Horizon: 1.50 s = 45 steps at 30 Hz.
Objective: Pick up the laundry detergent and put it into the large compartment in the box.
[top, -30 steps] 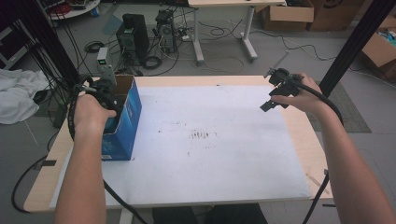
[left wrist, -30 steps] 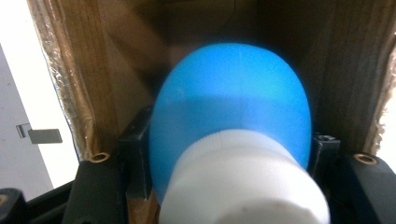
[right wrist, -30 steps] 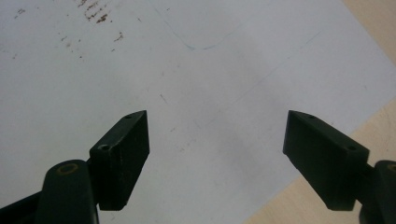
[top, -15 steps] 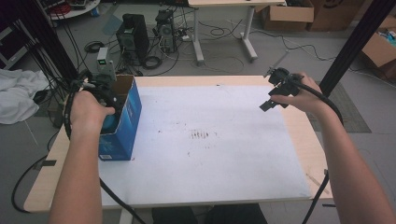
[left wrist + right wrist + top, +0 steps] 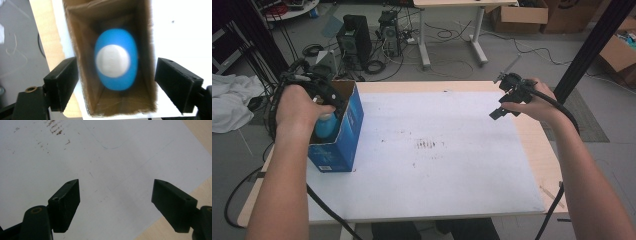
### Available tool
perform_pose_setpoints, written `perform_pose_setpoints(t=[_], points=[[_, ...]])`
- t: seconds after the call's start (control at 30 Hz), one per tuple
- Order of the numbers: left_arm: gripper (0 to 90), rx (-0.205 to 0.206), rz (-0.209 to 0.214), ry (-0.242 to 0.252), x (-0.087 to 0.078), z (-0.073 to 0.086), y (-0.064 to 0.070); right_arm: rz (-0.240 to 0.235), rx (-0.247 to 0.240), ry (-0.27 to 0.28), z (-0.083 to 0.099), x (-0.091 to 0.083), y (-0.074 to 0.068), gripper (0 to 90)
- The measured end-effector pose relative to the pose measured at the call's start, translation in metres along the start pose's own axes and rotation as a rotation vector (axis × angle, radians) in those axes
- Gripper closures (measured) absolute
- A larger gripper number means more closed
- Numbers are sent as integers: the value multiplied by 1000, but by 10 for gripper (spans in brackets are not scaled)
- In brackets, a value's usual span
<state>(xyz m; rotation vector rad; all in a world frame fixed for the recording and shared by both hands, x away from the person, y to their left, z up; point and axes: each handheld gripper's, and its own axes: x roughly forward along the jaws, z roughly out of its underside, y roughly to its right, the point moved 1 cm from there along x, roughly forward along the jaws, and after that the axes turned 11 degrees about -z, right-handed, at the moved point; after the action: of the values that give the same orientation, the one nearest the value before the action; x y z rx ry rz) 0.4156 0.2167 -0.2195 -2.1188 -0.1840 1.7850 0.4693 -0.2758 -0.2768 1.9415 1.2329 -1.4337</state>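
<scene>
Spanning most of the high view, a pale wooden surface (image 5: 532, 145) is covered w/ a white sheet (image 5: 437, 165) marked by small dark specks near its middle. At the surface's left edge a blue cardboard box (image 5: 343, 137) is stood upright, top open, brown inside. A blue bottle (image 5: 116, 58) w/ a white cap is seen upright inside the box, blurred in the left gripper view, apart from the box walls as far as can be told. The left gripper (image 5: 116, 83) is held directly above the box opening, jaws spread wide, one on each side of the box, nothing clamped. The right gripper (image 5: 507, 102) is held over the sheet's far right part, well apart from the box, jaws likewise wide apart and empty.
</scene>
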Motion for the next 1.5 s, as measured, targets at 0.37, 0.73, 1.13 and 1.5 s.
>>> perform_pose_setpoints(t=[0.37, 0.73, 1.13, 1.5], points=[[163, 166, 67, 117, -31, -3, 46, 1, -3, 2, -3, -3, -3, 229], [157, 319, 141, 194, -35, -8, 102, 1, -3, -5, -3, -3, -2, 229], [155, 436, 174, 211, -28, -16, 150, -4, 0, -12, -5, -2, -1, 228], [156, 482, 181, 202, -26, -20, 169, -4, 0, -21, -6, 0, -1, 228]])
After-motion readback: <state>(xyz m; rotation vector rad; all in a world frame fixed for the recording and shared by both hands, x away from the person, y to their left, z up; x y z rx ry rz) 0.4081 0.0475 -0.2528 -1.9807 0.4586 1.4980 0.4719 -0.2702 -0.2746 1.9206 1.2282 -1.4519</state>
